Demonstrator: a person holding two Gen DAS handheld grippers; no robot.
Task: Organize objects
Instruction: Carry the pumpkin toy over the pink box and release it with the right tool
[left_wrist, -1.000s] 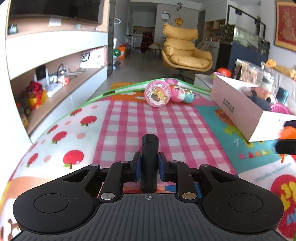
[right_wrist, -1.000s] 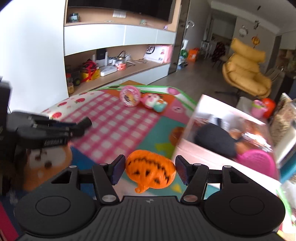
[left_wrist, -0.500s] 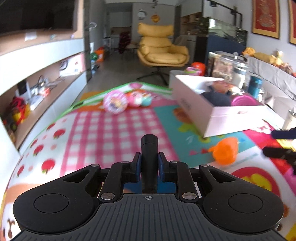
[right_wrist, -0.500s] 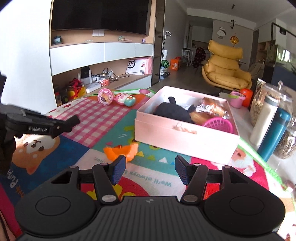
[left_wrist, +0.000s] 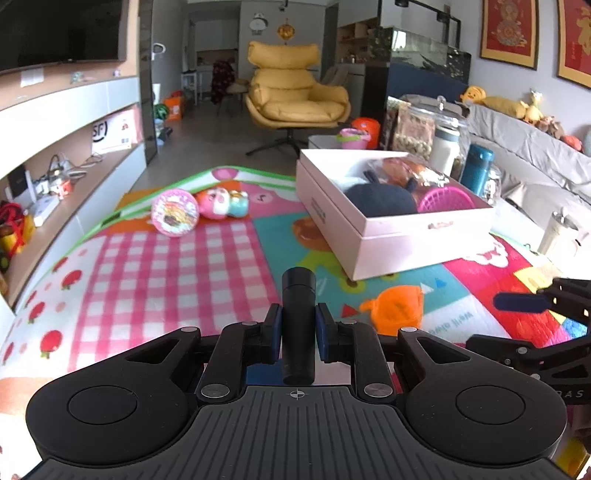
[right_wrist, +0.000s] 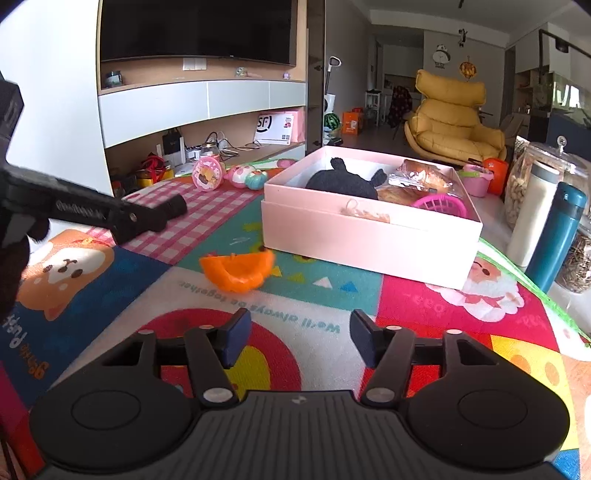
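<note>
Left wrist view: the left gripper (left_wrist: 298, 328) has its jaws clamped on a black cylinder (left_wrist: 298, 325), which stands nearly upright between the blue pads and pokes out above them. At about one o'clock from it, well apart, sits the pink box (left_wrist: 391, 221), already holding a dark plush toy (left_wrist: 380, 197), a pink basket (left_wrist: 448, 197) and some wrapped snacks. An orange pumpkin toy (left_wrist: 397, 308) lies on the play mat (left_wrist: 166, 273) just in front of the box, at about two o'clock from the cylinder. At eleven o'clock, far up the mat, three small round toys (left_wrist: 199, 210) lie in a row. The right gripper (left_wrist: 524, 306) shows at the three o'clock edge.

Right wrist view: the right gripper (right_wrist: 297, 338) has its jaws wide apart and holds nothing. The pumpkin toy (right_wrist: 238, 271) lies on the mat at about eleven o'clock from it, near the box's (right_wrist: 369, 236) front wall but not touching it that I can tell. The left gripper (right_wrist: 122, 216) with its cylinder (right_wrist: 173, 206) reaches in from nine o'clock.

The cylinder probably goes into the box next. To do that well, carry it over the near rim, aim for the bare patch beside the plush, lower it before letting go, and keep clear of the right gripper. The pumpkin looks soft, so a centred, gentle squeeze should suit it.
</note>
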